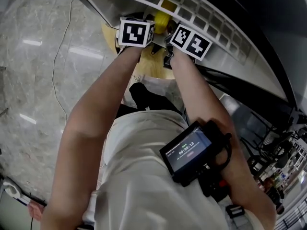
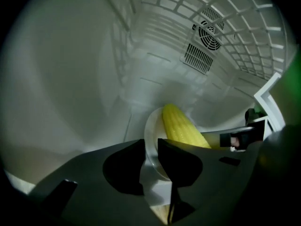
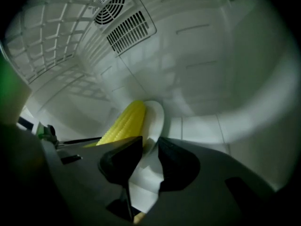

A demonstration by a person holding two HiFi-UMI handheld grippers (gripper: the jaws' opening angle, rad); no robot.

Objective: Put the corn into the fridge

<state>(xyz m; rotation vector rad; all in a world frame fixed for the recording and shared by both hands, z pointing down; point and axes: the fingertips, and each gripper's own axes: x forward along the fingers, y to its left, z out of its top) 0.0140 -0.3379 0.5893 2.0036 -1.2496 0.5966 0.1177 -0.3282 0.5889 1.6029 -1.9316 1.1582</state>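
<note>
A yellow corn cob (image 2: 181, 128) lies on a small white plate (image 2: 151, 126) inside the white fridge compartment. My left gripper (image 2: 150, 147) is shut on the plate's near rim, which fills the gap between its dark jaws. In the right gripper view the same corn (image 3: 122, 124) and plate (image 3: 156, 114) show from the other side, and my right gripper (image 3: 150, 149) is shut on the opposite rim. From the head view only the two marker cubes (image 1: 135, 32) (image 1: 191, 41) and a bit of corn (image 1: 161, 20) are visible; the jaws are hidden.
A white wire shelf (image 2: 244, 36) runs close above the plate, and a fan vent (image 3: 113, 6) sits in the fridge's back wall. Smooth white walls close in on both sides. Outside, a round wooden board (image 1: 144, 70) lies below my arms on the marble floor (image 1: 38, 80).
</note>
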